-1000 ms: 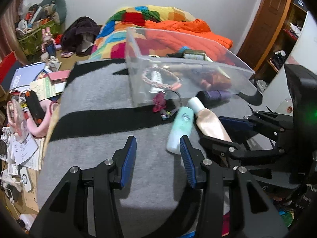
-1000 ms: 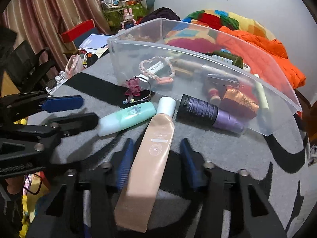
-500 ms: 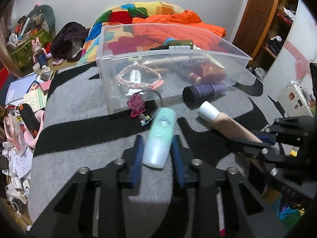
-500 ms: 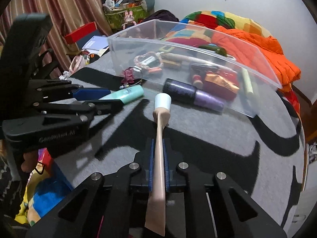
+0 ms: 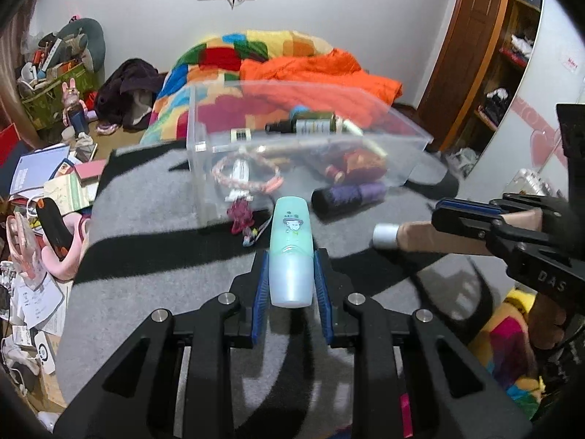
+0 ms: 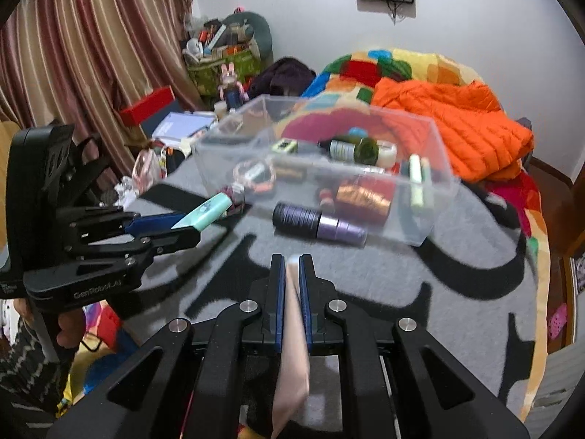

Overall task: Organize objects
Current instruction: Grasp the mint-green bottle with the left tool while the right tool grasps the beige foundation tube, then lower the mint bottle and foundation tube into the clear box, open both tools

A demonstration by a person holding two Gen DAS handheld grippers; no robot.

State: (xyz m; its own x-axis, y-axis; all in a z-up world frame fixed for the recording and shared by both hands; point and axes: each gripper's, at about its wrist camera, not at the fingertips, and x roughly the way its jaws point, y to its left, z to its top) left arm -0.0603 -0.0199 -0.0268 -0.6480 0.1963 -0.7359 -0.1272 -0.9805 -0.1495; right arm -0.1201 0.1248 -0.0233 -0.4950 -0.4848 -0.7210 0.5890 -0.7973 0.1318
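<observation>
My left gripper [image 5: 291,267] is shut on a mint-green bottle [image 5: 291,241], which hangs above the grey blanket and points toward the clear plastic box [image 5: 199,183]. My right gripper [image 6: 291,267] is shut on a flat beige tube [image 6: 292,322]; its white cap [image 5: 384,236] shows in the left wrist view. In the right wrist view the left gripper [image 6: 172,226] holds the mint bottle [image 6: 208,212] at the left. The clear box [image 6: 431,216] contains a bracelet, bottles and tubes. A dark purple bottle [image 5: 347,195] lies on the blanket in front of the box.
A pink charm with a cord [image 5: 240,216] lies at the box's near corner. Behind the box lie a colourful quilt and an orange jacket [image 6: 457,124]. Papers, boxes and toys [image 5: 47,183] crowd the left side. A wooden door [image 5: 460,55] stands at the right.
Both grippers went from open to shut, the left on the mint bottle and the right on the beige tube. Both items have left the blanket and risen with the grippers.
</observation>
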